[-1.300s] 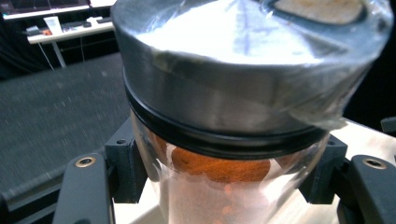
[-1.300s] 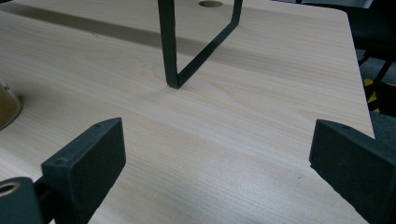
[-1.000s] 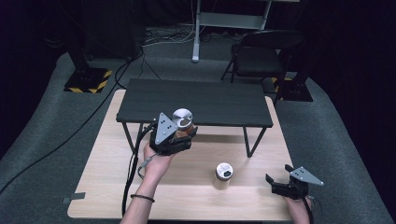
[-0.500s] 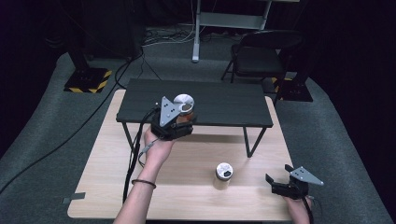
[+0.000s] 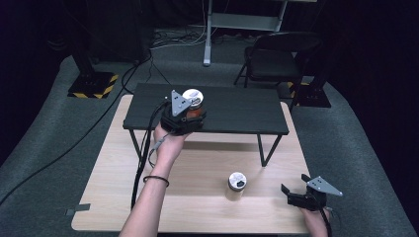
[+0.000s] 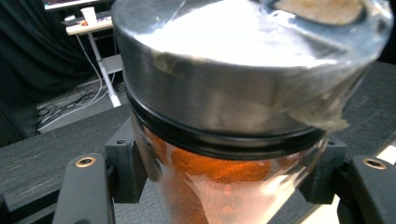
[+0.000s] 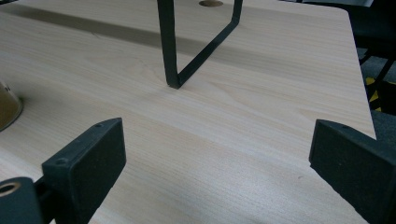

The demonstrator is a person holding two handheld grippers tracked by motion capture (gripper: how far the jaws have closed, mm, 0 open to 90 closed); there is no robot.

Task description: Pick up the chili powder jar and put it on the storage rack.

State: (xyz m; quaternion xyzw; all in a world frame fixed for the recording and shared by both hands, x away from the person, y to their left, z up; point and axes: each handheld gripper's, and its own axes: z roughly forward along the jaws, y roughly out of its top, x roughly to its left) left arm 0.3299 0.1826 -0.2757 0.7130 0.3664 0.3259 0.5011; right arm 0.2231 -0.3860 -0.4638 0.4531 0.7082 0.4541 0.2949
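1. Since the earlier pictures, the left gripper [image 5: 190,112] has been carried up and away from the person, from above the wooden desk [image 5: 197,197] to above the near-left part of the black shelf [image 5: 237,111] that stands on the desk.
2. The jar of orange powder [image 5: 193,102] has been carried along with it. The jaws are clenched on the glass body just below the metal lid, as is seen in the left gripper view, where the jar [image 6: 233,140] sits between the two black pads.
3. The jar is judged to be held above the shelf top; whether its base already touches the boards cannot be told.
4. The work in hand is judged to be the setting of jars on the shelf, with this one close to being put down.
5. The right gripper [image 5: 296,193] has been kept near the near-right corner of the desk, with its jaws wide apart and nothing between them.
6. A second jar [image 5: 236,185] stands on the desk near the near edge, left of the right gripper and apart from it.
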